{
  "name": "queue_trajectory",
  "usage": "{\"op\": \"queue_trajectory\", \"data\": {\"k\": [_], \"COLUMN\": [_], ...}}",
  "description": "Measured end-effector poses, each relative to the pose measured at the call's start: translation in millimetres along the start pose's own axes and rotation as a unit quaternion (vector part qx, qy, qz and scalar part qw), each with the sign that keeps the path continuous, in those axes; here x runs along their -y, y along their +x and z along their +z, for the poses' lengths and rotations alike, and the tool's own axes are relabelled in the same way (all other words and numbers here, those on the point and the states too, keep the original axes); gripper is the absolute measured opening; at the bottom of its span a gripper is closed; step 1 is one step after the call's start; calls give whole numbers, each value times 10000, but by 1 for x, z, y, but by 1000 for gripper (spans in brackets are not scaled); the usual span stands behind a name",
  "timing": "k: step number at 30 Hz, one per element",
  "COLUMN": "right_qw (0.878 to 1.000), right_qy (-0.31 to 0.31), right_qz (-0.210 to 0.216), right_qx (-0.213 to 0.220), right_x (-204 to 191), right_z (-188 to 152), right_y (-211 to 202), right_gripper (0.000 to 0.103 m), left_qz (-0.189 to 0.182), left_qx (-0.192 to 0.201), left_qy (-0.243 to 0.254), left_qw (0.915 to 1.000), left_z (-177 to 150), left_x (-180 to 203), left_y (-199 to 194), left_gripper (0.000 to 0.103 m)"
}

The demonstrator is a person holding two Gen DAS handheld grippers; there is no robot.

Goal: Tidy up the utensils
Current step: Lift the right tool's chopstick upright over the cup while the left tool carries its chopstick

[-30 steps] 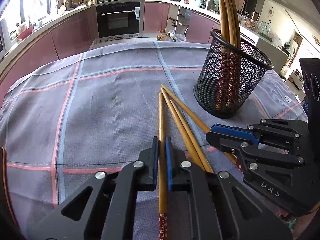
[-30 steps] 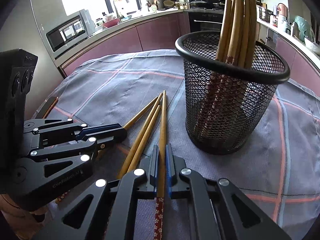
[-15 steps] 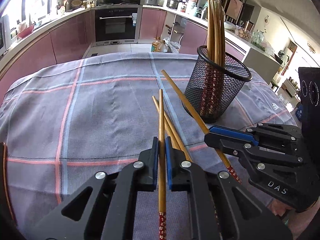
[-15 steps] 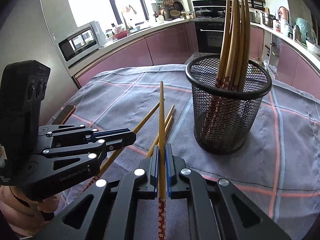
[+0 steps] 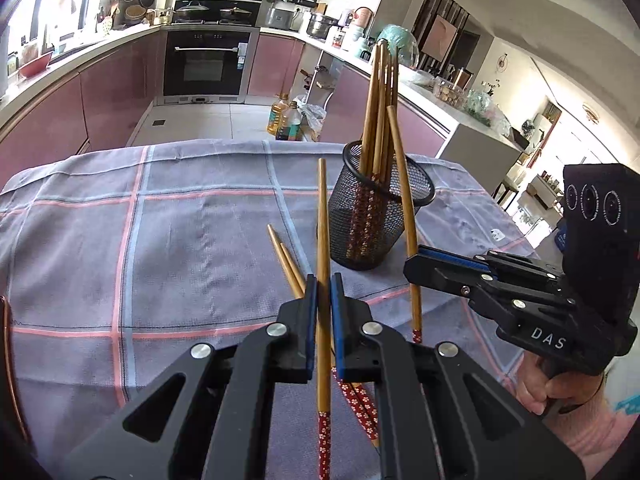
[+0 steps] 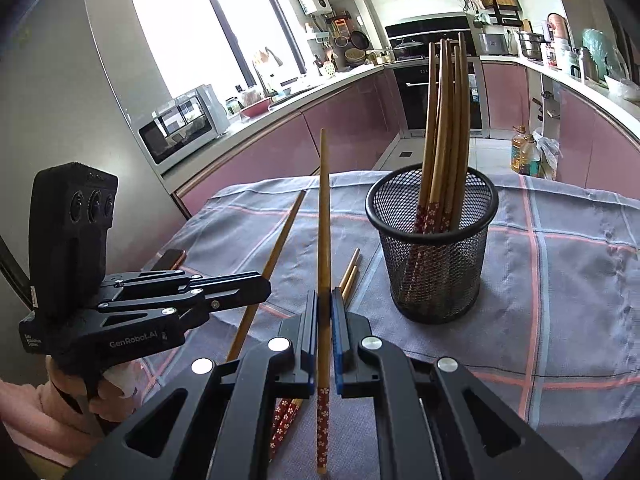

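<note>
Each gripper was clamped on 1 chopstick: the left gripper [image 5: 323, 292] on the left chopstick [image 5: 322, 240], the right gripper [image 6: 324, 304] on the right chopstick [image 6: 323, 220]. At frame centre, 2 loose chopsticks [image 5: 286, 260] lay on the checked tablecloth [image 5: 160, 240], near the mesh holder [image 6: 434, 240] with more chopsticks.

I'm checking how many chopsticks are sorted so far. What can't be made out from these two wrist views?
- Count in the mesh holder: sticks overlap in both views.
- The two chopsticks on the cloth: middles hidden by the left gripper in the left wrist view, by the right gripper in the right.
- Left edge of the tablecloth: a thin curved object, cut off.
</note>
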State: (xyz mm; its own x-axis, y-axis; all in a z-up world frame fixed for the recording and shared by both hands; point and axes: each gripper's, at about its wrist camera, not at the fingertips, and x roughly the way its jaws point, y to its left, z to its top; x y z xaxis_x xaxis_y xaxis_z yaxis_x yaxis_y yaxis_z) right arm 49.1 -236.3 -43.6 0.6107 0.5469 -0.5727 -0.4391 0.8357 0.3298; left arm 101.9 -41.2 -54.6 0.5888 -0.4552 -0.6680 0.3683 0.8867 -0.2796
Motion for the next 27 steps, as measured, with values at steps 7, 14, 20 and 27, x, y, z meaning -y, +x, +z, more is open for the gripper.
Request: {"op": "queue_trajectory", "data": {"k": [7,14,20,27], "right_qw": [9992,9977,9954,9912], "right_qy": [110,9,-200,-347], "right_qz": [92,99,-28,-216], "right_qx": [360,670,931,1262], "right_x": [5,4,1,6], "right_z": [12,29,50,79], "right_y": [-21,-36,-53,-73], "right_gripper": [6,6,6,6], "left_qz": [-486,-671,-693,-737], "left_qx": [281,613,947,1353], "left_qy": [52,85,119,261], "left_qw": [9984,9958,9930,9877], "left_z": [13,30,54,86], "left_x": [7,14,19,30], "left_y": [-30,-51,-62,-73], "left_gripper": [7,7,7,7]}}
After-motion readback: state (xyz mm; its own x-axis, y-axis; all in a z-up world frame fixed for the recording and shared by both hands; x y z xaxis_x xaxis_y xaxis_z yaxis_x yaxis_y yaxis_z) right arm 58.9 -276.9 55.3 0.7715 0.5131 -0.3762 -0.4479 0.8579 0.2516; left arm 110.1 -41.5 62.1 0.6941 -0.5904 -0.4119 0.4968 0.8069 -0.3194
